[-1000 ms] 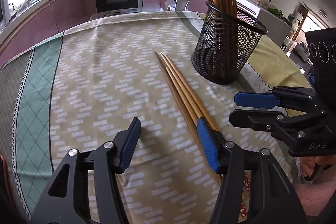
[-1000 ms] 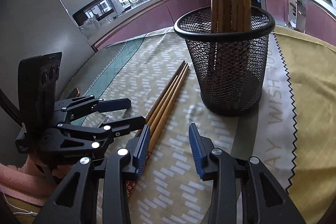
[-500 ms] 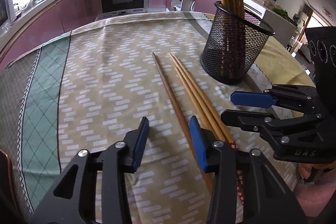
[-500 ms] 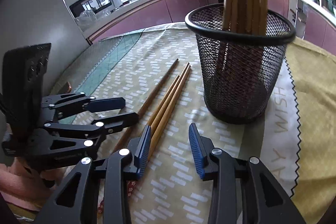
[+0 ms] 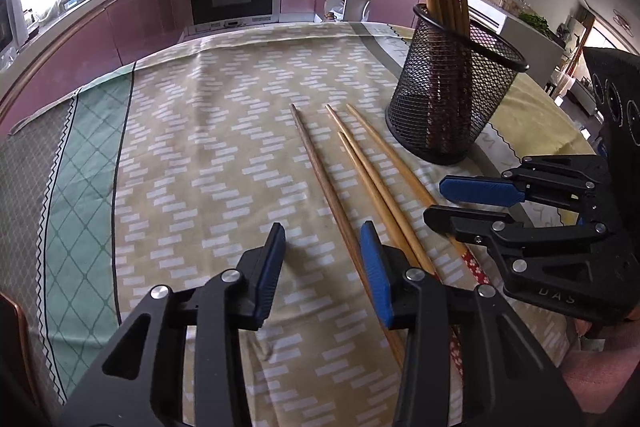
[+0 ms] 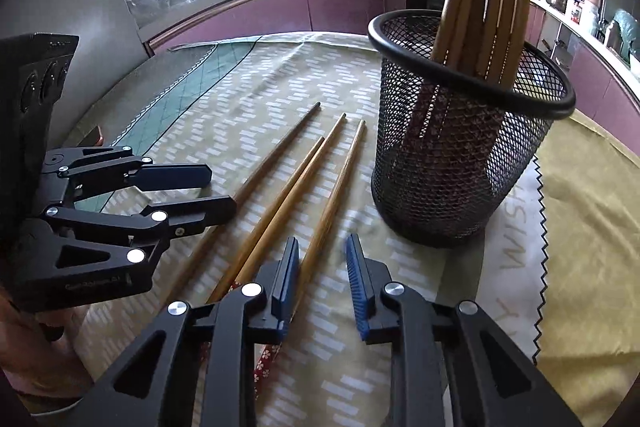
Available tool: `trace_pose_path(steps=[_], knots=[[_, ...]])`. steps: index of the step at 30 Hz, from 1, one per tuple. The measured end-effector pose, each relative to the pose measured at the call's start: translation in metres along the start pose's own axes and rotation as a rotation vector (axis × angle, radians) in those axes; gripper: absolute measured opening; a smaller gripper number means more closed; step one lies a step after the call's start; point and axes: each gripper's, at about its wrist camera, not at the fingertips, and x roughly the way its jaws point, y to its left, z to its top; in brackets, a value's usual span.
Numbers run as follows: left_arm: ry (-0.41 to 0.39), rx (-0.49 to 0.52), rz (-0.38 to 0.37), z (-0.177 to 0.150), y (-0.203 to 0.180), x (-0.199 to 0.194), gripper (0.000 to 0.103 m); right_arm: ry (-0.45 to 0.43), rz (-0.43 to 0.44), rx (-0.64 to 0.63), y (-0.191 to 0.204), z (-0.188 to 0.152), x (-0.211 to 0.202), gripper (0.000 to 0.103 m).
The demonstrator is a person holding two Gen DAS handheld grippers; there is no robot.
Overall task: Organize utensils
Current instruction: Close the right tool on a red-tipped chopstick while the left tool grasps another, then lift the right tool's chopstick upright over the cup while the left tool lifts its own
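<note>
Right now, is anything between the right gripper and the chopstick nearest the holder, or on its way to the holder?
Nothing visible. The right gripper is open beside the nearest chopstick, and only bare tablecloth lies between it and the mesh holder.

Left gripper [image 5: 322,257] and right gripper [image 6: 322,265] side by side, jaws parted.

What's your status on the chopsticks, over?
Left gripper open, right gripper open. Four chopsticks loose on tablecloth. Mesh holder upright, path unobstructed.
</note>
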Motion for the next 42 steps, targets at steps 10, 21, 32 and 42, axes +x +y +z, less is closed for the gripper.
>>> trace_pose_path(steps=[10, 21, 32, 42], knots=[[0.012, 0.006, 0.022, 0.017, 0.0, 0.017, 0.026, -0.023, -0.01, 0.033, -0.001, 0.011, 0.01, 0.013], [0.001, -0.086, 0.0, 0.015, 0.007, 0.014, 0.008, -0.034, 0.069, 0.11, -0.017, 0.003, 0.001, 0.006], [-0.047, -0.105, -0.06, 0.01, 0.011, -0.015, 0.008, -0.097, 0.207, 0.142, -0.023, 0.0, -0.027, 0.006], [-0.116, -0.098, -0.107, 0.016, 0.006, -0.046, 0.008, -0.181, 0.282, 0.156, -0.028, 0.0, -0.062, 0.006]])
